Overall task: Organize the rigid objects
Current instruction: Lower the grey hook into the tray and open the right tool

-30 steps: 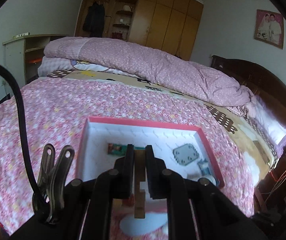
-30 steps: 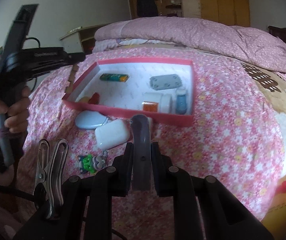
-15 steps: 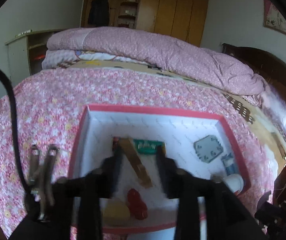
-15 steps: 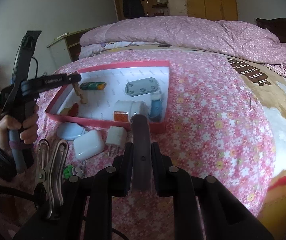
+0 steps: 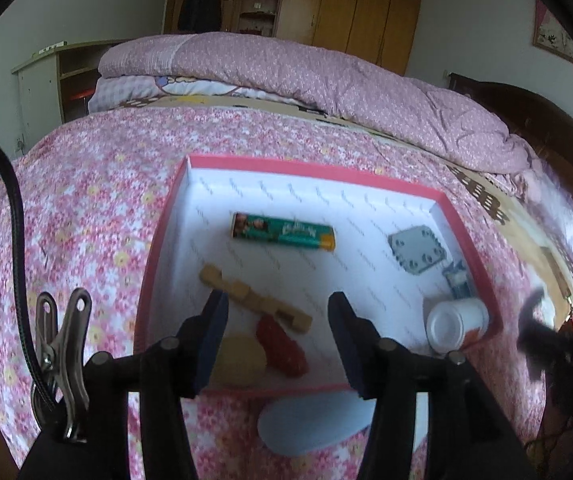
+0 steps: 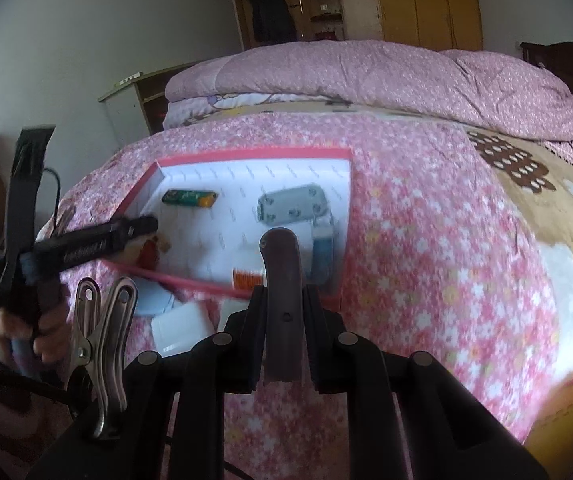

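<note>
A bed point(image 5: 86, 200) with a pink flowered sheet carries everything; a rolled pink quilt point(image 5: 306, 72) lies across its far side, with a wooden wardrobe point(image 5: 346, 0) and a pale shelf unit point(image 5: 42, 80) against the walls behind.

Just ahead of the left gripper point(image 5: 278, 304) sits a red-rimmed box point(image 5: 310, 168) with a white floor. A second ago this gripper pinched the wooden block point(image 5: 254, 300) upright above the near rim; now the block lies flat and slanted on the box floor, between and just beyond the fingertips and free of them, and the jaws are opening. The gripper has also sunk closer to the box.

Below the block lie a red piece point(image 5: 282, 344) and a yellow piece point(image 5: 238, 360). Farther ahead is a green pack point(image 5: 282, 232); off to the right are a grey plate point(image 5: 418, 248), a small blue item point(image 5: 460, 280) and a white jar point(image 5: 454, 320). A pale blue oval point(image 5: 306, 424) rests on the sheet outside the near rim.

The right gripper point(image 6: 282, 304) is clamped on a dark curved handle point(image 6: 280, 280) that stands up between its fingers and hides part of the box's near rim. To its left a white case point(image 6: 180, 326) lies on the sheet, and a hand point(image 6: 18, 332) holds the other gripper over the box's left end.
</note>
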The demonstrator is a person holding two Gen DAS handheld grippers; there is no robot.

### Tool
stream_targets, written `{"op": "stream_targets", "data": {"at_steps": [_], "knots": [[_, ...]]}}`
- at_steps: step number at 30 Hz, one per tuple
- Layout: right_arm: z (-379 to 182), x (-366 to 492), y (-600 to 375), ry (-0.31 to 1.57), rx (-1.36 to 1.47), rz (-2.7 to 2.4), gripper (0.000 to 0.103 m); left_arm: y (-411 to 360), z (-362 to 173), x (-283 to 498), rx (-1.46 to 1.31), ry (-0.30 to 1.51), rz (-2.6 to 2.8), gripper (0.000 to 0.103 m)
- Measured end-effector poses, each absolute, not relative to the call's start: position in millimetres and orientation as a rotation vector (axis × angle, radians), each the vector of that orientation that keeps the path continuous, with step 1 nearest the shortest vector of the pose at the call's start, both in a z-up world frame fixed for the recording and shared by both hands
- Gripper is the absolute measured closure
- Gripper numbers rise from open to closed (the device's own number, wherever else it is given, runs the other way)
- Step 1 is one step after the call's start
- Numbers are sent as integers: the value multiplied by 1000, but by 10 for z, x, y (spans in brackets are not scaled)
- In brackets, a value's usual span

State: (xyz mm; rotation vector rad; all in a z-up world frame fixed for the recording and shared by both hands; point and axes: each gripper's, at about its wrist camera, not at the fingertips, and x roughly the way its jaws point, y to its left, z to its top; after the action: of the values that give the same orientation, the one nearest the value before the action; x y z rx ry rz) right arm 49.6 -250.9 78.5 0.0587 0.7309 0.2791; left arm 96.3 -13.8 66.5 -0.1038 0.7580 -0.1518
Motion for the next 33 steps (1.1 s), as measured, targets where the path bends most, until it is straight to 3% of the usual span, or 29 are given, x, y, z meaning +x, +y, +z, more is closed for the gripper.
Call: {"op": "stream_targets", "data": {"at_steps": [33], "knots": [[726, 2004, -2397, 901, 62, 211, 84, -243, 606, 882, -56, 802, -185, 48]]}}
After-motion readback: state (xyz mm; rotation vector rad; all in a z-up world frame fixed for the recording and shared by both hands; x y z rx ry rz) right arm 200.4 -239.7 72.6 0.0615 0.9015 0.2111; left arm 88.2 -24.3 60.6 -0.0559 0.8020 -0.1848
